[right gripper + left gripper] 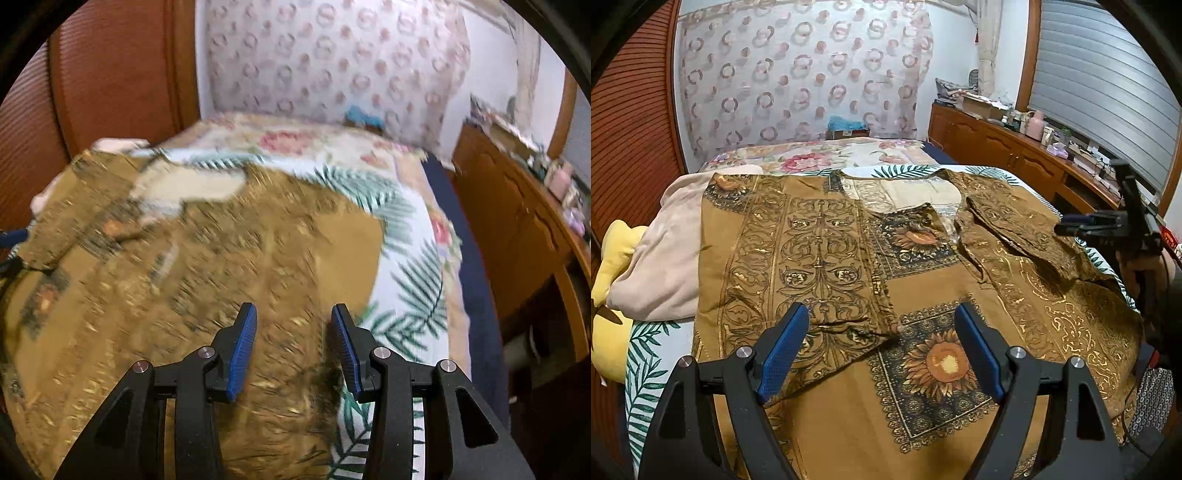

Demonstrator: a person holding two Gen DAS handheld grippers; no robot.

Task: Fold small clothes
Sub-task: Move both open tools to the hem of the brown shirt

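Here both tools, left [882,350] and right [293,349], gape empty over the blurred brown garment [207,280].

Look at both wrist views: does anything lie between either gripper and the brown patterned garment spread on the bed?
Nothing visible does. The left gripper hangs open directly over the brown garment, with only air between. The right gripper is open above the garment's right edge, nothing between its pads. The pink cloth lies off to the left side.

A palm-leaf sheet [646,354] covers the bed; a beige blanket [661,266] and yellow pillow [613,258] lie beside a wooden cabinet [993,147].
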